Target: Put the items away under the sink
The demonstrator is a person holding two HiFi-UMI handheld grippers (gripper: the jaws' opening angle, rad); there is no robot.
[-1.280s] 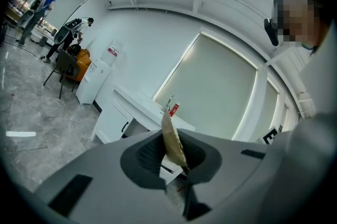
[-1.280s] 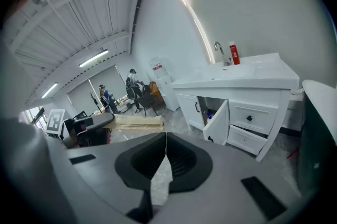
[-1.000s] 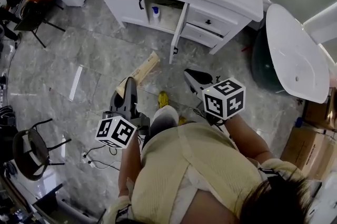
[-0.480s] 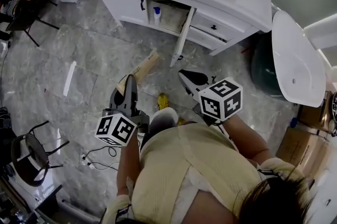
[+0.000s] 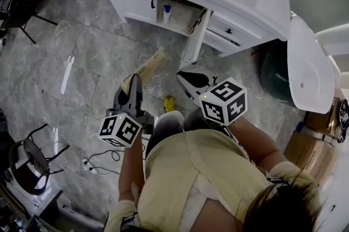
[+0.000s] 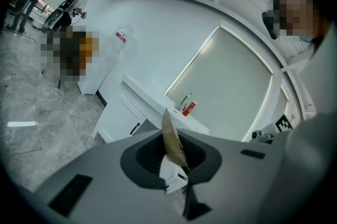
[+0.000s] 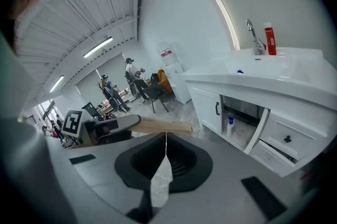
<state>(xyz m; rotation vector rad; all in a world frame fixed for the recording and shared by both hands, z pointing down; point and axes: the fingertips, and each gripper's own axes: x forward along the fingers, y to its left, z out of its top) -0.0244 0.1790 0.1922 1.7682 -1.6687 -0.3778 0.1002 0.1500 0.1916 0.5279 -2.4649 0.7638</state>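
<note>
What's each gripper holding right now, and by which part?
The left gripper pinches the near end of a long cardboard box. The right gripper is shut and empty.

Both arms reach forward side by side. The left claw (image 5: pixel 133 84) clamps a cardboard box (image 5: pixel 151 66). The right claw (image 5: pixel 182 77) has its jaws pressed together, empty.

Operator, head view: pale yellow short-sleeved top (image 5: pixel 202 182) and dark hair (image 5: pixel 283 209) at 5 o'clock of frame. Light grey trouser leg (image 5: pixel 168 121), yellow shoe (image 5: pixel 168 102) at its 12 o'clock.

Left gripper (image 5: pixel 134 81): dark grey tapered body. White marker cube (image 5: pixel 120 130) with black square codes at its 6 o'clock end.

Right gripper (image 5: pixel 181 75): dark body. Same-pattern marker cube (image 5: pixel 223 101) at its 4 o'clock.

Right gripper view: fingers (image 7: pixel 221 186) broad and pale grey. Dark oval recess (image 7: pixel 163 162) at the centre, flanked by black rectangular slots (image 7: pixel 258 189).
</note>
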